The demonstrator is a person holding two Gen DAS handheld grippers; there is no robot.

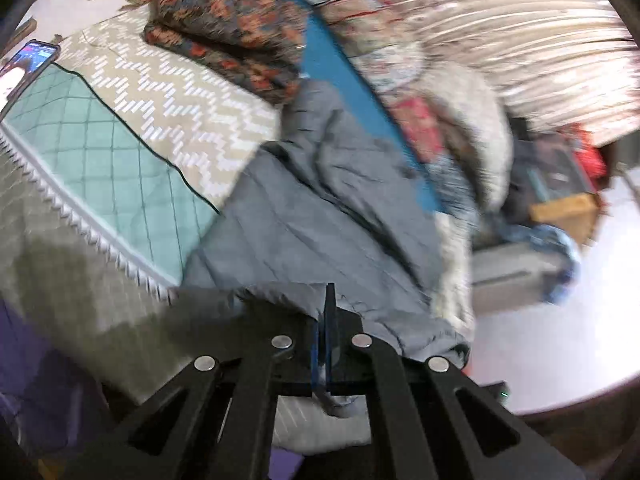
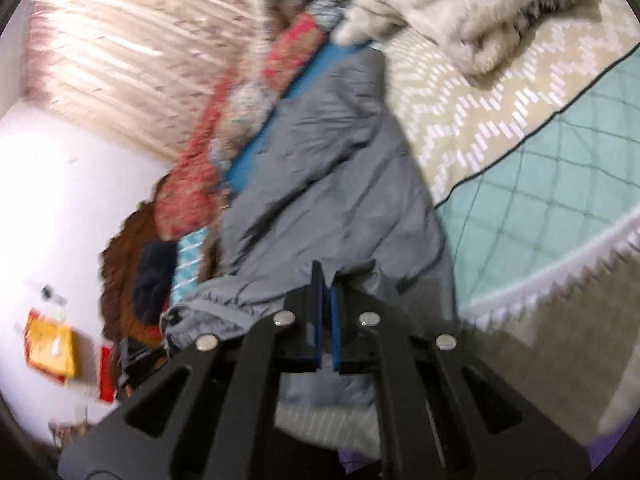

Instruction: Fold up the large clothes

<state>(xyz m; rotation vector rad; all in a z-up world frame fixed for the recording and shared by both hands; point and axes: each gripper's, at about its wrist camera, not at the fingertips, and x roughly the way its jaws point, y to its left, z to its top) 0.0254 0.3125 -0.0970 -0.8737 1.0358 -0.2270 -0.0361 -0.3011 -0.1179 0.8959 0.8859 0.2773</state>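
Observation:
A large grey quilted jacket (image 1: 320, 208) lies stretched along the bed's edge, and both views are blurred by motion. My left gripper (image 1: 326, 300) is shut on the jacket's near hem; a fold of grey cloth hangs down below its fingers. In the right wrist view the same jacket (image 2: 320, 152) runs away from the camera. My right gripper (image 2: 325, 280) is shut on its hem too, with the cloth bunched up beside the left finger.
The bed carries a beige chevron cover (image 1: 180, 100), a teal quilted blanket (image 1: 100, 148), a lit phone (image 1: 28, 64), a folded floral cloth (image 1: 228, 28) and a fluffy cream blanket (image 2: 472, 4). A blue board (image 1: 352, 92) and piled clothes (image 2: 192, 184) line the edge above the pale floor (image 2: 60, 200).

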